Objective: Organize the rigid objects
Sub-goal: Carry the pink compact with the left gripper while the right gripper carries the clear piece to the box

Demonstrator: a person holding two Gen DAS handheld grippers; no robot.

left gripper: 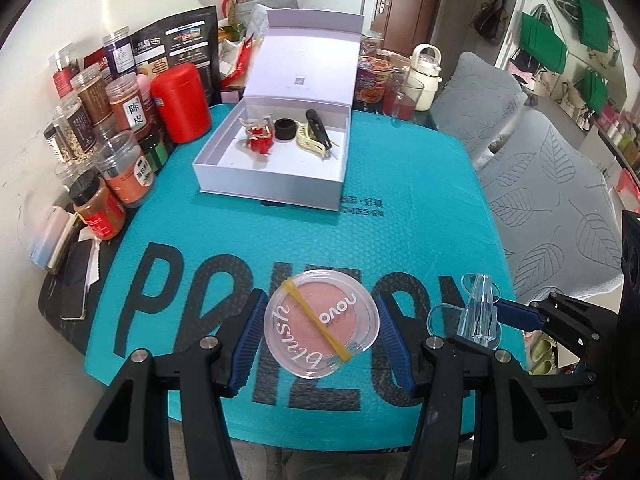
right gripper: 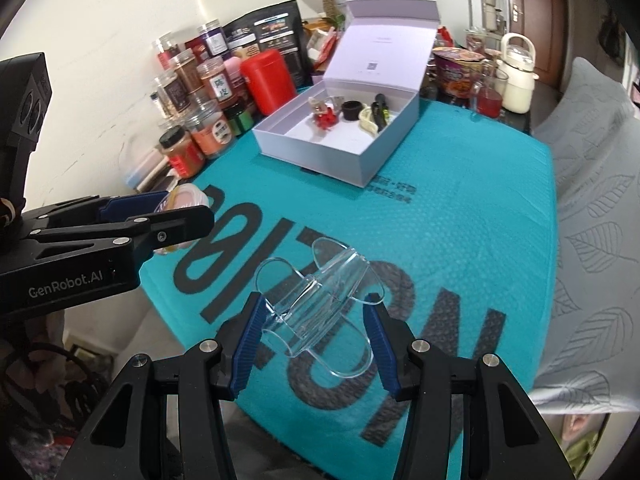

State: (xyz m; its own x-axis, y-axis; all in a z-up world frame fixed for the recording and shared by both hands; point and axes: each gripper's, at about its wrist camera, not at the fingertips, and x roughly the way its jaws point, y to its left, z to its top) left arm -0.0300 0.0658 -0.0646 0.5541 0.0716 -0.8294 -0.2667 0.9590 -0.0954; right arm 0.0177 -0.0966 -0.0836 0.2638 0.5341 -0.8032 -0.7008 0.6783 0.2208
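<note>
My left gripper (left gripper: pixel 321 326) is shut on a round clear blush compact (left gripper: pixel 321 322) with a pink pan and a yellow rubber band across it, held above the teal mat (left gripper: pixel 400 184). My right gripper (right gripper: pixel 316 320) is shut on a clear acrylic holder (right gripper: pixel 320 300), seen also to the right in the left wrist view, clear holder (left gripper: pixel 476 312). The left gripper (right gripper: pixel 176 216) with the compact (right gripper: pixel 188 198) shows at the left of the right wrist view. Beyond stands an open white box (left gripper: pixel 272 172) holding a red clip (left gripper: pixel 260 136), a black ring (left gripper: pixel 286 128) and a cream hair claw (left gripper: pixel 310 144).
Spice jars (left gripper: pixel 124 168) and a red canister (left gripper: pixel 180 102) crowd the table's left edge. A noodle cup (left gripper: pixel 376 80), a pink glass (left gripper: pixel 404 100) and a cream jug (left gripper: pixel 424 76) stand behind the box. Grey cushioned chairs (left gripper: pixel 552 200) sit to the right. A phone (left gripper: pixel 78 280) lies at left.
</note>
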